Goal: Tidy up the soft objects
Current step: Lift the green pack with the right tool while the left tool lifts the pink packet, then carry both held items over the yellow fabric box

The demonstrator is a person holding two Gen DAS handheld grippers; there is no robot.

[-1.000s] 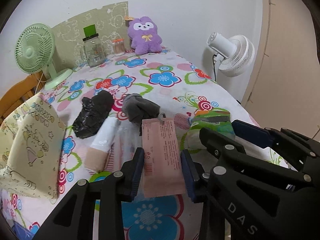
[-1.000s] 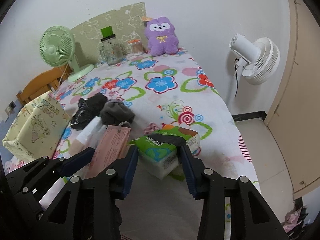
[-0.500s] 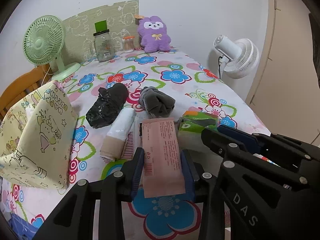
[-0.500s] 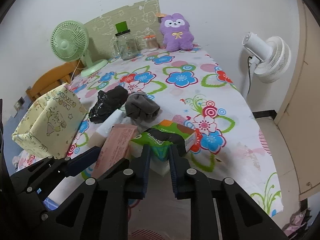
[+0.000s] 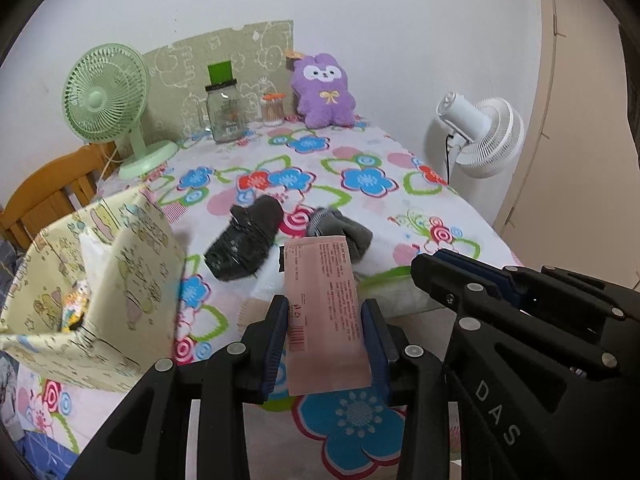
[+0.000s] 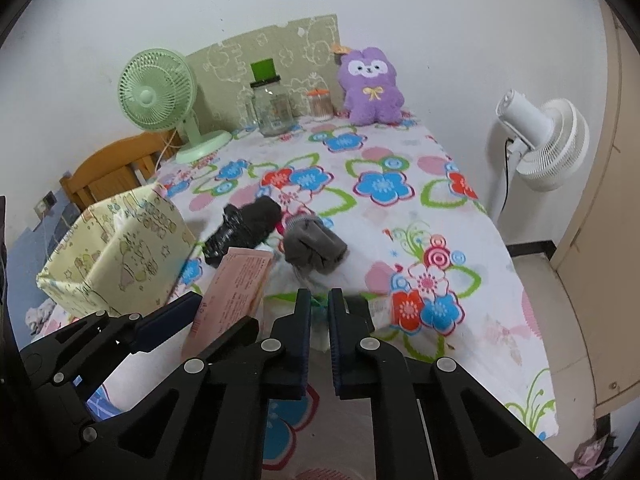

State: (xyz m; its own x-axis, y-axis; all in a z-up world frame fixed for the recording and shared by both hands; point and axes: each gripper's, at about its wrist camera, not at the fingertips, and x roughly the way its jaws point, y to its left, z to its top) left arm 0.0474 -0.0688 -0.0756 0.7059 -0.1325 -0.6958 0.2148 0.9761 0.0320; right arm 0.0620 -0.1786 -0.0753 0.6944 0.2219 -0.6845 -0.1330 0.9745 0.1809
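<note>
The pink packet (image 5: 325, 312) is pinched between the left gripper (image 5: 326, 334) pads, held up off the flowered tablecloth (image 5: 360, 184) with its long side running straight out along the fingers, away from the camera. What the next move turns on, I reckon: the yellow cartoon-print box (image 5: 100, 280) sits just off to the left of that packet with its open top facing up, so the left hand is clearly the nearer one for a drop-in.

The right gripper (image 6: 319, 312) has just been closing and its jaws now stand nearly together, with a scrap of green wrapper showing in the slit. Looks clamped on the tissue pack (image 6: 320, 306), but the pack itself is almost all hidden behind the fingers, so that's my read, not certain.

The black bundle (image 5: 246, 246) and grey sock roll (image 5: 340, 234) lie side by side further out, well apart from both grippers. The box's inside is mostly cut off; I can only make out something white and a colourful bit
</note>
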